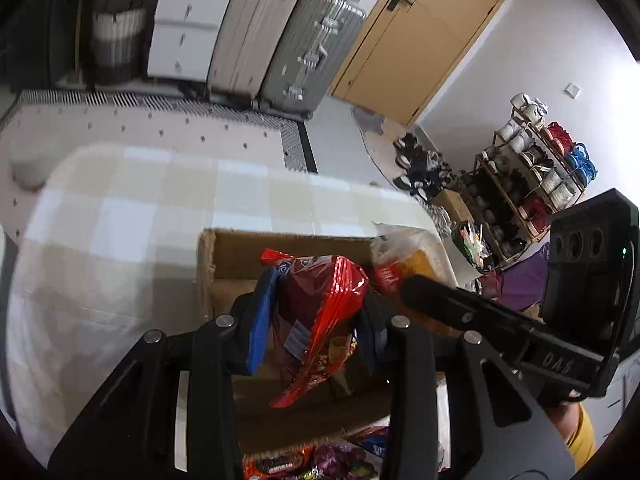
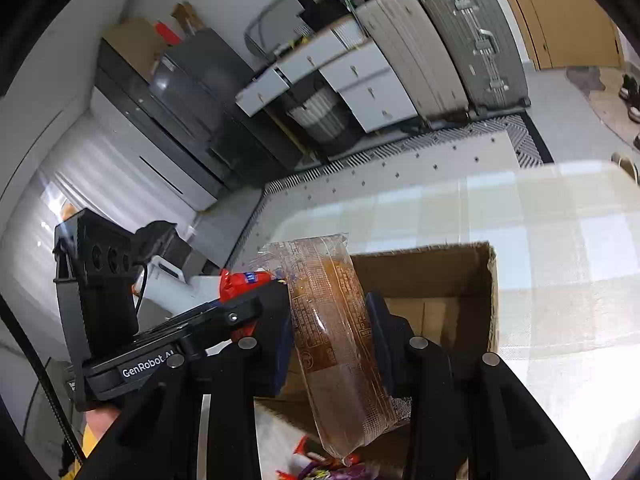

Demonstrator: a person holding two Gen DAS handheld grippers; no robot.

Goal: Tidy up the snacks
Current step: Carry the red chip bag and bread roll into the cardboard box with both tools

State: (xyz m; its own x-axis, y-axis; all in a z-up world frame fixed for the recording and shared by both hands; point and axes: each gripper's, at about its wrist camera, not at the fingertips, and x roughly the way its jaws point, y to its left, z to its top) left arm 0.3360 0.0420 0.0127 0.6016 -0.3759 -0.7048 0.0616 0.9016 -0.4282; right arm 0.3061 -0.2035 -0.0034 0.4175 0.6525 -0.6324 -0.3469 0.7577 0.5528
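Note:
My left gripper (image 1: pixel 316 320) is shut on a red snack bag (image 1: pixel 320 312) and holds it over an open cardboard box (image 1: pixel 208 272) on the checked table. My right gripper (image 2: pixel 332 340) is shut on a clear packet of brown cake (image 2: pixel 336 336) and holds it over the same box (image 2: pixel 490 300). In the left wrist view the right gripper (image 1: pixel 480 316) comes in from the right with its packet (image 1: pixel 404 260) beside the red bag. In the right wrist view the left gripper (image 2: pixel 192 328) is at the left with the red bag's tip (image 2: pixel 240 280) showing.
Several loose snack packets (image 1: pixel 320 464) lie on the table in front of the box. The checked tablecloth (image 1: pixel 140 220) spreads to the left and behind. Suitcases (image 1: pixel 312 48), white drawers (image 1: pixel 184 40) and a shoe rack (image 1: pixel 532 168) stand on the floor beyond.

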